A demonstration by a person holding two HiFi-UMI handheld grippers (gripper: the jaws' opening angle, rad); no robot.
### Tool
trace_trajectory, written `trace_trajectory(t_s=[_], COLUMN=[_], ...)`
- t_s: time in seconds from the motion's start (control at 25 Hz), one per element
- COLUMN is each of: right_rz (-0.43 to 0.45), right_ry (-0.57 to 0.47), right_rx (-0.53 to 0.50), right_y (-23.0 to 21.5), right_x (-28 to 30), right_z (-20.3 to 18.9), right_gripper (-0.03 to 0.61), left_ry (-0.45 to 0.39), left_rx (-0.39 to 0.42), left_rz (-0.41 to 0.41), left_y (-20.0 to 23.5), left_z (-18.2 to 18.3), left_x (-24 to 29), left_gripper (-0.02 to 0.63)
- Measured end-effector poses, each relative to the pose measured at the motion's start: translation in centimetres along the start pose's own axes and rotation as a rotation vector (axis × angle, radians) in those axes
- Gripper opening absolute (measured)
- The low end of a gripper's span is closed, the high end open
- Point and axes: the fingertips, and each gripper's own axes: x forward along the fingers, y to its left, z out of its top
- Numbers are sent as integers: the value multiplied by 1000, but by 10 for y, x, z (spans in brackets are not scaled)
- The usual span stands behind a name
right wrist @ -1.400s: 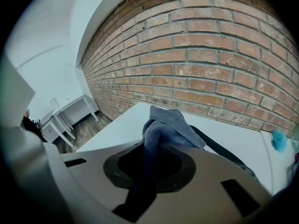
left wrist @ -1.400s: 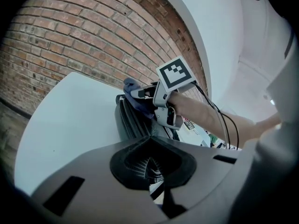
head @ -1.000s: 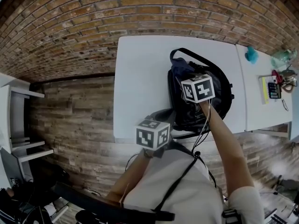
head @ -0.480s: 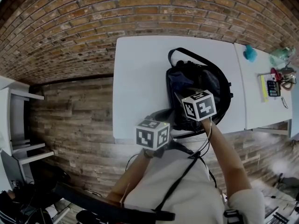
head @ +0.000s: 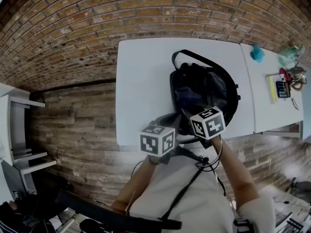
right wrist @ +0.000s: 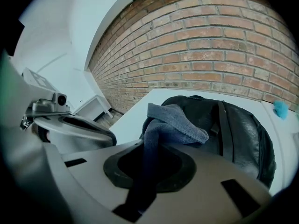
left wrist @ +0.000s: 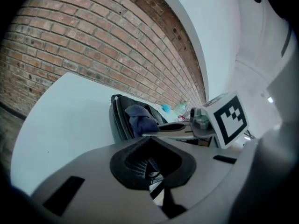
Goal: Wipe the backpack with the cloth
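**Unsteadied bag, thinly held cloth**

The white table gives the bag little margin. The black backpack lies flat on its right half, with its lower end at the near edge. Nothing pins it down. The left gripper hangs off the near edge, left of the bag. Its jaws look drawn together on nothing, though that view is dim. A stroke pulled toward the near edge could drag the whole bag along and tip its lower end off the table. A steadying press from the left tool would guard against that.

The right gripper is clamped on one end of the blue-grey cloth. The rest of the cloth flops forward onto the near-left part of the bag's upper face. With so little of it pinched, friction on the leathery surface may bunch it up or tug it free. If it folds back under the tool, hard jaw tips rather than fabric would rub the bag.

The strap running along the face is the smallest snag. The loose fold could catch on its edge during a sideways pass.
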Motion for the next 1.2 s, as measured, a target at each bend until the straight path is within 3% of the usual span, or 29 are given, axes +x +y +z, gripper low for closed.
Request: trace_trajectory(t_s=[1.2], right_rz=[126], right_ry=[84], right_rx=[156], right_y=[18], right_x=[-39], right_z=[-68], right_gripper=[48], left_ry=[32], left_rx=[24], left_rz=[-7], left_y=[-12], left_z=[-5], left_x=[11], left_gripper=[3])
